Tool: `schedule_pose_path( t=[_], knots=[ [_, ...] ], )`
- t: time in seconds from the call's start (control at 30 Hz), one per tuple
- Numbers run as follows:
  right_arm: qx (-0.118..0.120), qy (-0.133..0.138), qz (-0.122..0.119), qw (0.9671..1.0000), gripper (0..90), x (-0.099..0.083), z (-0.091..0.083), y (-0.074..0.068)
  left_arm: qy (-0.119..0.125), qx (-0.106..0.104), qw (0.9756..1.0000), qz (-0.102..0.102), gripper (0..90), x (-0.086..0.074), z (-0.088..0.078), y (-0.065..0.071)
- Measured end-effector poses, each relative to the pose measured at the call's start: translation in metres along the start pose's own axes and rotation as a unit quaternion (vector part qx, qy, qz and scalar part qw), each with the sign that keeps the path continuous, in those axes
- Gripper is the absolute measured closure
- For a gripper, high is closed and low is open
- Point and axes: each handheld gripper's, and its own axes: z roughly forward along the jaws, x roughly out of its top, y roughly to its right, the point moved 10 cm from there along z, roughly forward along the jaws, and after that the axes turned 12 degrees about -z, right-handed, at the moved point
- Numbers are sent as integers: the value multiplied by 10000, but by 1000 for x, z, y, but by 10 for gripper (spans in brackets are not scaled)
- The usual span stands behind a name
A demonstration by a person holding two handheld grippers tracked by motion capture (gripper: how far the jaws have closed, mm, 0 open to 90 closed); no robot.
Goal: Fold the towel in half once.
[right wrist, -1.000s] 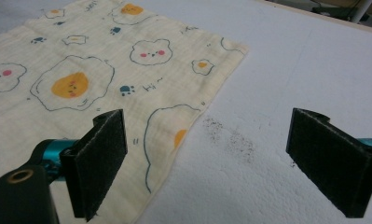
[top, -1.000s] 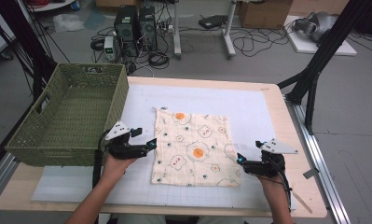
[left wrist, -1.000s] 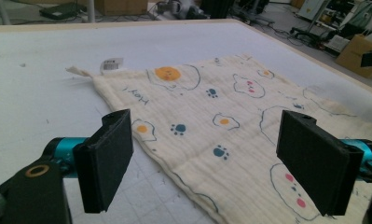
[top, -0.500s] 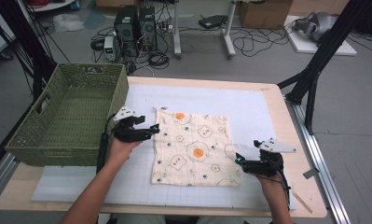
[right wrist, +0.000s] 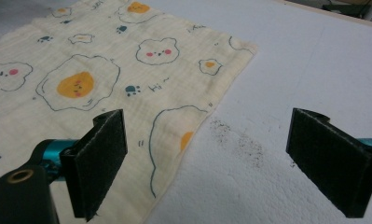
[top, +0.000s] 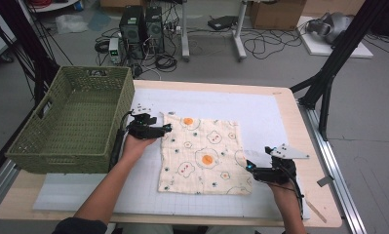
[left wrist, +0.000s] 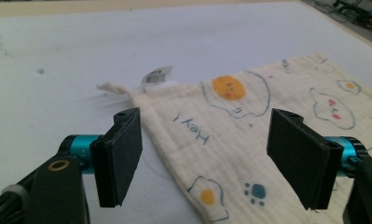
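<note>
A cream cloth (top: 202, 153) printed with fried eggs and bears lies flat on the white mat. My left gripper (top: 166, 128) is at the cloth's far left corner, low over the mat. In the left gripper view its jaws (left wrist: 207, 158) stand apart with the cloth's edge (left wrist: 188, 135) between them, untouched; they have just been closing a little. A small label (left wrist: 156, 77) sticks out by that corner. My right gripper (top: 250, 168) rests at the cloth's near right corner. It is open (right wrist: 216, 163), with the cloth's right edge (right wrist: 174, 121) between the pads.
A green woven basket (top: 70, 122) stands at the table's left, close beside my left hand. The white mat (top: 265, 112) covers most of the wooden tabletop (top: 319, 195). Dark specks (right wrist: 239, 140) lie on the mat by the right gripper. Computers and cables sit on the floor beyond.
My left gripper has moved away from the person along the cloth's left edge, up to its far left corner. The right gripper and the cloth have stayed where they were.
</note>
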Motion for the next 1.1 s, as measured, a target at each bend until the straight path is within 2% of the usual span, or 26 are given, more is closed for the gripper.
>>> schedule_pose_path(
  t=[0.07,0.27,0.4,0.5,0.57,0.63,0.77,0.87,0.97,1.03,1.1],
  knots=[
    [-6,12,14,10000,116,0,1,1,-34,57,10000,-41,285,1,2,-3],
    [20,-29,42,10000,116,-2,2,1,-76,122,9998,117,298,11,12,0],
    [35,-22,11,10000,116,-2,2,0,-272,366,9989,144,316,10,24,-6],
    [23,-4,30,10000,116,-1,1,0,-345,484,9982,100,359,11,31,-8],
    [25,-5,41,10000,116,-1,1,1,-315,561,9978,155,406,11,34,-8],
    [19,6,49,10000,116,-1,1,1,-317,664,9971,176,442,9,37,-11],
    [34,-19,58,10000,116,-2,1,1,-510,763,9955,223,470,0,43,-17],
    [37,-33,81,10000,116,-3,1,1,-603,769,9946,352,490,-4,45,-17],
    [38,-35,83,10000,116,-3,2,2,-655,866,9918,677,517,-6,45,-16],
    [43,-49,67,10000,116,-4,2,2,-661,865,9910,773,544,-7,45,-15],
    [41,-57,80,9999,116,-4,2,1,-696,803,9902,901,626,-8,45,-13]
  ],
)
